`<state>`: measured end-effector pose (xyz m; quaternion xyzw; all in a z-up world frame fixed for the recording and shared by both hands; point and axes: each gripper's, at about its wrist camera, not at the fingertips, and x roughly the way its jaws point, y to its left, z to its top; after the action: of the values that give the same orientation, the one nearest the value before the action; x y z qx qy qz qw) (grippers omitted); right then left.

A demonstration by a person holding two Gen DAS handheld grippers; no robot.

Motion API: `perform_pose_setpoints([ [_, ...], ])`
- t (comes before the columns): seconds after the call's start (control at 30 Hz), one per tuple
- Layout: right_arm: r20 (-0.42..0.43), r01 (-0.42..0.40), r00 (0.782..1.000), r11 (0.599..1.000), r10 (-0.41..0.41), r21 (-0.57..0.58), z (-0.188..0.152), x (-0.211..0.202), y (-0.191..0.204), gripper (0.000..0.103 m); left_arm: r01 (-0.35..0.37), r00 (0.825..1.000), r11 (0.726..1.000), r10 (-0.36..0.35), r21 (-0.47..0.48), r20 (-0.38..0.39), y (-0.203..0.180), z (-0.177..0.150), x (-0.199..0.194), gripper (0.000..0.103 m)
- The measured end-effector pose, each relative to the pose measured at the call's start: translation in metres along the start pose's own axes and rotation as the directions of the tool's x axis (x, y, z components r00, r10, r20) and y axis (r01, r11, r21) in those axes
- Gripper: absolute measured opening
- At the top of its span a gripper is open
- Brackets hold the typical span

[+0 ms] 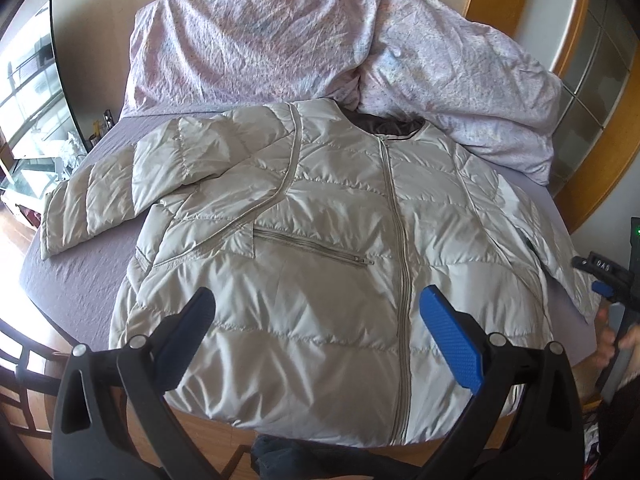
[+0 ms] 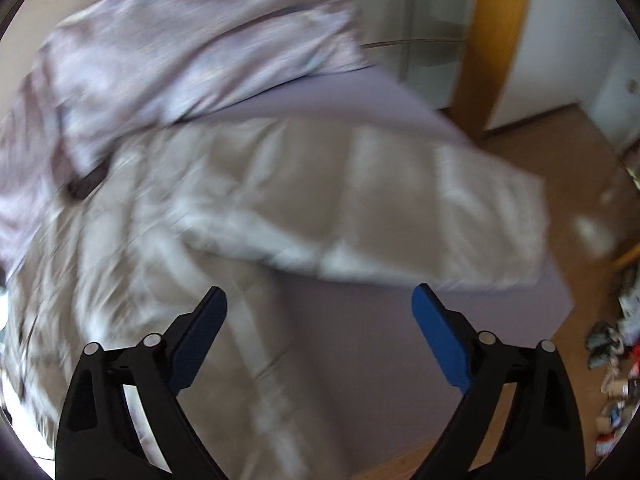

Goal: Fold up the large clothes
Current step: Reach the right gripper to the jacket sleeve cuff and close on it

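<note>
The jacket lies face up and zipped on the bed, spread flat just ahead of and beneath the left tongs, its hem nearest them and its collar at the far end against the duvet. One sleeve reaches out well to the left of those tongs; the other sleeve lies ahead of the right tongs, slanting toward the bed's edge, though that view is blurred and the details are soft. Both pairs of tongs are spread wide and pinch nothing; in the left wrist view the right tongs show only at the far right edge, beside the sleeve's end. By my reading the folding itself has not begun: the garment is laid out and both sleeves remain unfolded, so the step in hand is the approach to a first grasp. The next move probably calls for each pair to close on a sleeve near its cuff and carry it inward across the chest, keeping the slick, puffy fabric from sliding, before the body is folded hem to collar.
</note>
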<state>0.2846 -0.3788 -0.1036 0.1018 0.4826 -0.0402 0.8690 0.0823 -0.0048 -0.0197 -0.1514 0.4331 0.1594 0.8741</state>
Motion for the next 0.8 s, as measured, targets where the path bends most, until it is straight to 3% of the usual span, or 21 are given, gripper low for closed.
perform_pose_setpoints([
  [0.27,-0.045,0.161,0.987,0.972,-0.156,0.172,0.05,0.042,-0.108,0.081,-0.009,0.999,1.0,0.008,-0.013,-0.033,-0.015,0.004,0.013,0.101],
  [0.5,-0.148,0.175,0.98,0.919,-0.13,0.353,0.046,0.065,-0.183,0.077,-0.009,0.999,1.0,0.009,-0.003,-0.043,-0.025,0.005,0.017,0.101],
  [0.67,-0.187,0.143,0.98,0.894,-0.068,0.425,0.036,0.079,-0.206,0.077,-0.01,0.999,1.0,0.009,-0.004,-0.046,-0.028,0.006,0.018,0.101],
  [0.8,-0.199,0.123,0.979,0.899,-0.041,0.419,0.03,0.09,-0.204,0.074,-0.009,0.999,1.0,0.009,0.002,-0.053,-0.035,0.005,0.019,0.101],
])
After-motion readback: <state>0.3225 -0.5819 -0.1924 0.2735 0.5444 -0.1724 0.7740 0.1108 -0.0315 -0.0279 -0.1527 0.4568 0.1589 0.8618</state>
